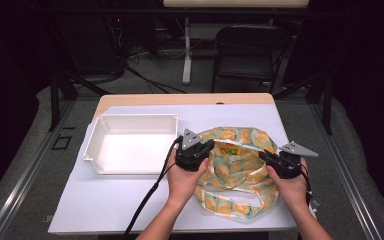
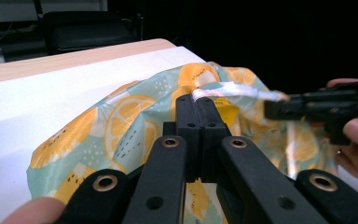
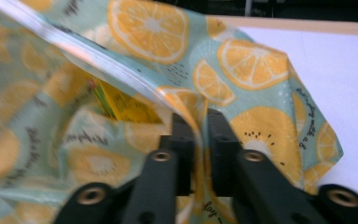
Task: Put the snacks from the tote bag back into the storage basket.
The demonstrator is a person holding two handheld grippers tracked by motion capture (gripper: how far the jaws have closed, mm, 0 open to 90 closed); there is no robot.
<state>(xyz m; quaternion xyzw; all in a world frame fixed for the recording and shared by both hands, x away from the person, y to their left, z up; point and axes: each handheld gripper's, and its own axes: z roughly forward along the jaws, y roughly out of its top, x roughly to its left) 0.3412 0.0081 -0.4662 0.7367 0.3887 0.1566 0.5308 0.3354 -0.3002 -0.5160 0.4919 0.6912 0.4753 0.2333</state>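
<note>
From above, my left gripper (image 1: 211,145) and right gripper (image 1: 264,156) pinch opposite rims of the lemon-print bag (image 1: 235,172), right of the white tray (image 1: 129,143).

My left gripper's (image 2: 196,99) jaws clamp the bag's (image 2: 121,126) hem.

My right gripper (image 3: 198,119) clamps the rim; something yellow (image 3: 126,106) sits inside.

The high view looks forward and down over the white-covered wooden table (image 1: 130,210). Each gripper view peers along its own black jaws, very close to the teal lemon-print fabric bag (image 1: 240,170) centre-right, which all views share.
</note>
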